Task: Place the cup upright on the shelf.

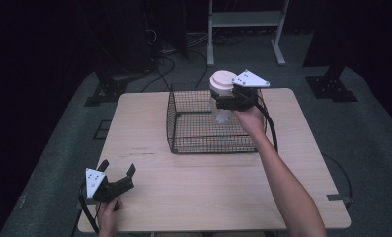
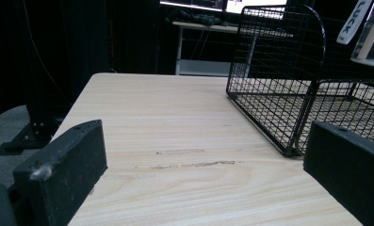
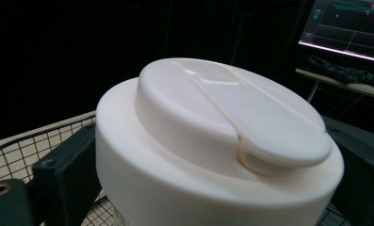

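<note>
My right gripper [image 1: 226, 101] clamps the white-lidded jar [image 1: 222, 96] above the wire basket [image 1: 183, 140] near the table's far edge; a slipping grip risks dropping it. My left gripper [image 1: 117, 173] rests released.

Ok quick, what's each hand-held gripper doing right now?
Left hand-held gripper: open, holding nothing, low over the table.
Right hand-held gripper: shut on the white-lidded jar.

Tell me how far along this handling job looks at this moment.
Done: the right gripper has clamped the clear plastic jar with the white lid. In hand: the jar hangs above the black wire basket, inside its far right corner, apparently clear of the floor. Left: setting it down or lifting it clear; I cannot tell which. The left gripper rests open on the light wooden table.
</note>
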Demonstrator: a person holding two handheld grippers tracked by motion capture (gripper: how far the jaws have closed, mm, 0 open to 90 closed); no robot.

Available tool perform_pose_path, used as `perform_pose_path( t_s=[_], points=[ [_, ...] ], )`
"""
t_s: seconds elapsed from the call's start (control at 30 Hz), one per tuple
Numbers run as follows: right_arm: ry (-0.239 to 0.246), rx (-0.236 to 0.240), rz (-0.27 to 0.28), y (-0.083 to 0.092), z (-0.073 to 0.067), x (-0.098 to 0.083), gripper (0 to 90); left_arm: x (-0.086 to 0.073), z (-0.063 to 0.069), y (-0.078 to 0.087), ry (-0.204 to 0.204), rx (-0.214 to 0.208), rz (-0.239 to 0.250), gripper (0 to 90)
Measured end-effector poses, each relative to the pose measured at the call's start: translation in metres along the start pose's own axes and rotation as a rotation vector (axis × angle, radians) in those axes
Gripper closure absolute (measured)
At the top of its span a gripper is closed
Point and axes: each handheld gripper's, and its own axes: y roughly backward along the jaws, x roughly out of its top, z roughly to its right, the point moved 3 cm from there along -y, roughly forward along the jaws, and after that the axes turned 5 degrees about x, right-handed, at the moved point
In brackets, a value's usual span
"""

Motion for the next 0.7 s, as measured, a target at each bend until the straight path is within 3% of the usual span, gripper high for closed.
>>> perform_pose_path(
  t_s=[0.37,0.7],
  points=[
    [-0.035,-0.009,-0.015,-0.018,0.006,-0.021,4.1,0.0,0.0,0.0,0.001,-0.001,0.001,0.0],
    [-0.033,-0.016,-0.056,-0.033,0.007,-0.039,4.1,0.0,0.0,0.0,0.003,-0.003,0.001,0.0]
  ],
)
